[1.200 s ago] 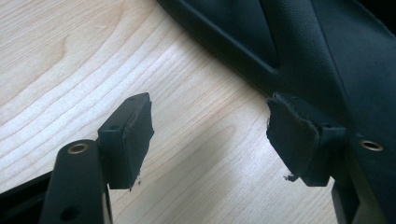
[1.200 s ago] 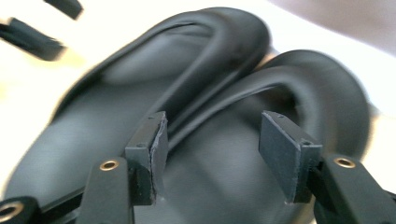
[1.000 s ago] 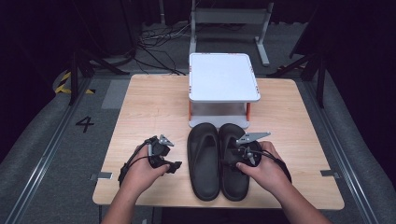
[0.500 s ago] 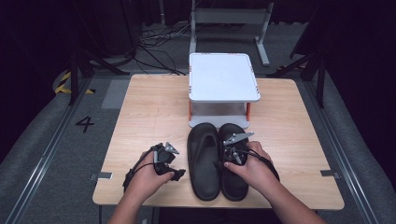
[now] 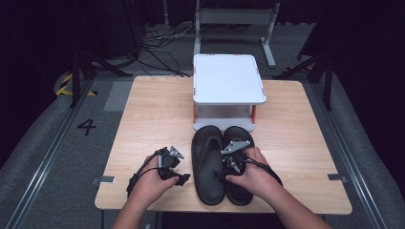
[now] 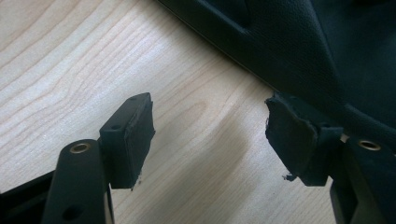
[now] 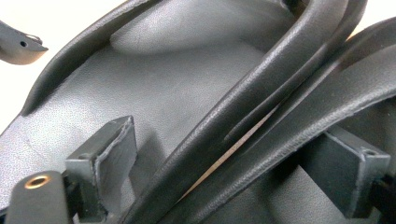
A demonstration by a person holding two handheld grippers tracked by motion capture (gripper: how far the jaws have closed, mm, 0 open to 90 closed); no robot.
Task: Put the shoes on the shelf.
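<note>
Item: pair of black sandals (image 5: 222,164), near edge of wooden table (image 5: 157,109), in front of white riser stand (image 5: 228,78).

Your right gripper (image 5: 228,164) hangs agape, jaws astride both sandals' straps (image 7: 261,116); clench now and you'll likely snag two sandals instead of one. Your left gripper (image 5: 177,177) is released, empty, just beside the left sandal's sole edge (image 6: 280,56).
</note>
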